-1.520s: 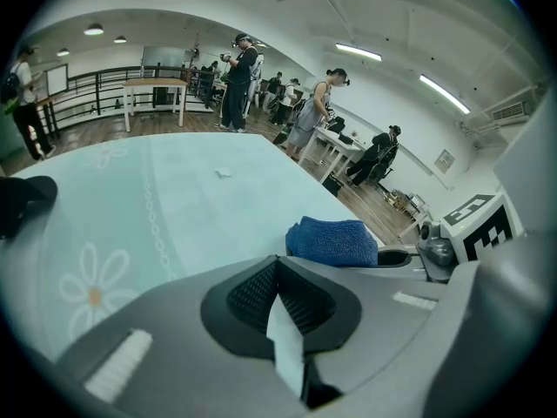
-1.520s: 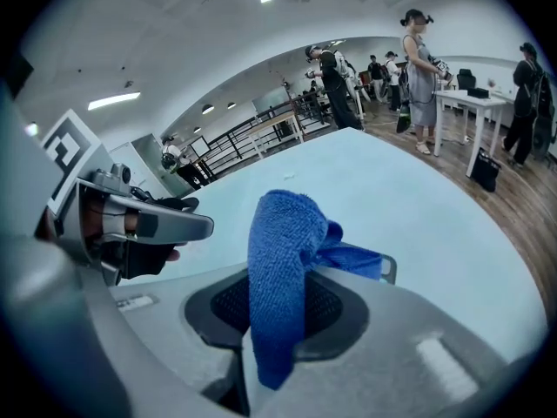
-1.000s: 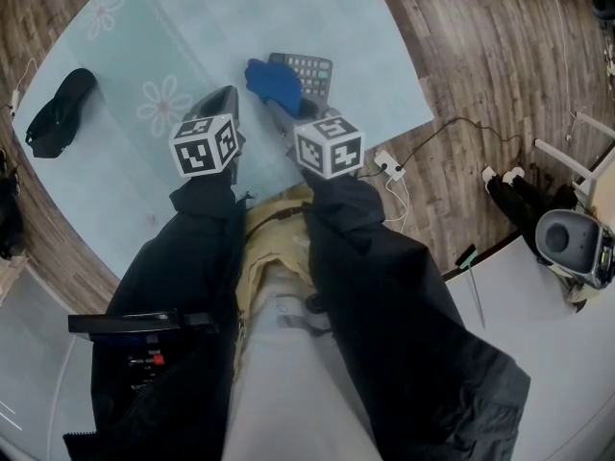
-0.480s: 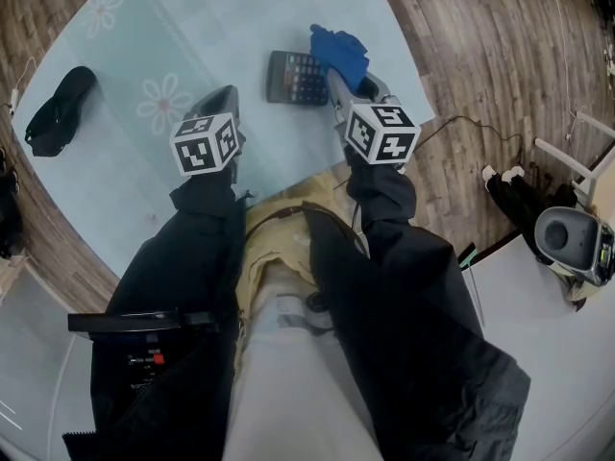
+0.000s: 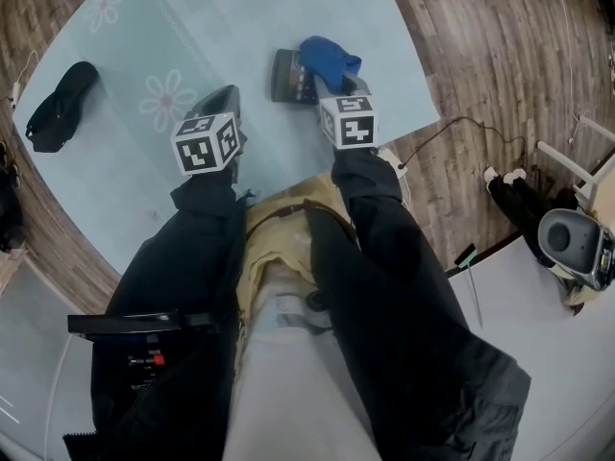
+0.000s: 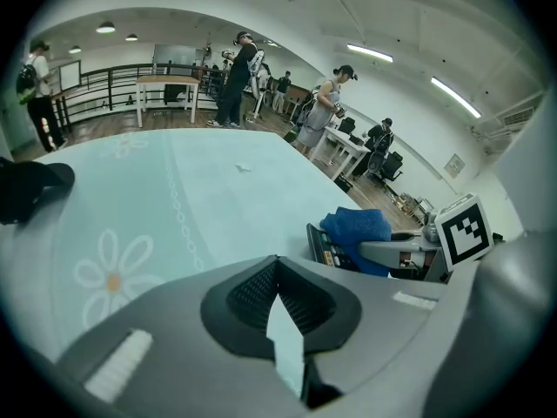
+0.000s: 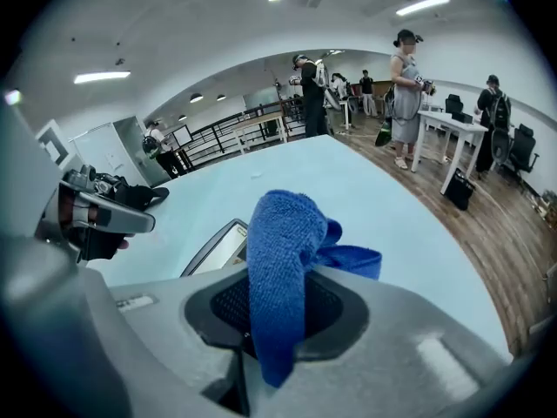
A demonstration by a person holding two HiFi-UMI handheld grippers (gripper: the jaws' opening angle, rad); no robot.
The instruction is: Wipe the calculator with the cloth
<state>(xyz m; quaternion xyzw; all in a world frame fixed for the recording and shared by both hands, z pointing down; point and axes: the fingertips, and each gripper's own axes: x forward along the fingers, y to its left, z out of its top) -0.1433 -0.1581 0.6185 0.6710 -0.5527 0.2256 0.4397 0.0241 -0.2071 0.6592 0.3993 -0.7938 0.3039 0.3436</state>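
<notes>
Clamping cloth (image 7: 280,251) in right hand-held gripper (image 7: 275,320) over calculator (image 5: 286,76), left hand-held gripper (image 6: 284,336) closed, empty

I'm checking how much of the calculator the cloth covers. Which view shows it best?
The head view: it looks down on the calculator, left part bare, the blue cloth over its right. The left gripper view catches only one end beside the cloth; the right gripper view only a corner behind it.

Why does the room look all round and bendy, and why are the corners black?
Left gripper view and right gripper view: wide-angle lenses bend everything and leave black corners; the blue cloth looks sharp. Head view: the wooden floor curves too.
</notes>
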